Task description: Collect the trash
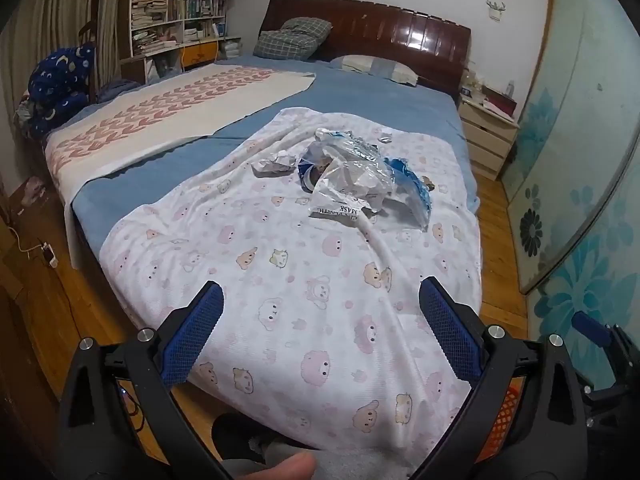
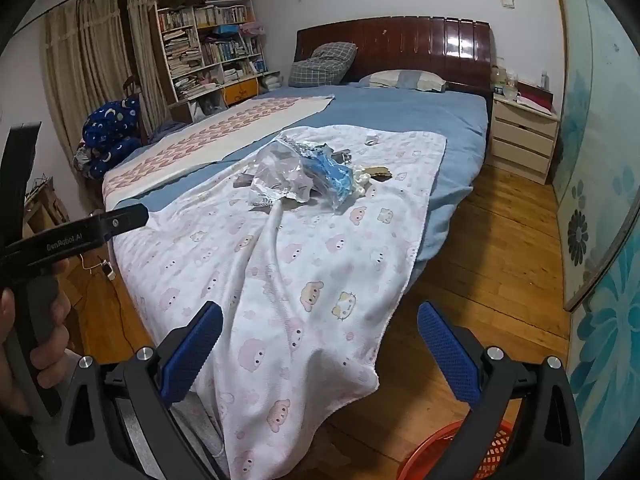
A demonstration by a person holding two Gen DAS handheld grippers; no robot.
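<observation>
A pile of trash lies on a white cartoon-print blanket [image 1: 304, 320] on the bed: a crumpled clear plastic mask wrapper [image 1: 352, 184], a blue plastic bag [image 1: 416, 188], a crumpled paper ball [image 1: 276, 162] and a small foil scrap [image 1: 385, 138]. The same pile shows in the right wrist view, with the clear wrapper [image 2: 280, 178] and blue bag [image 2: 332, 172]. My left gripper [image 1: 320, 320] is open and empty, well short of the pile. My right gripper [image 2: 320, 344] is open and empty over the blanket's hanging edge. An orange basket [image 2: 492, 456] stands on the floor below it.
The bed has a blue sheet [image 1: 384, 100], a second patterned cloth [image 1: 168, 112] and pillows by the dark headboard [image 1: 384, 36]. A nightstand [image 1: 486, 132] and a floral sliding door [image 1: 580, 160] are on the right. Bookshelves [image 1: 176, 8] stand at the back left. Wooden floor [image 2: 492, 248] runs along the bed's right.
</observation>
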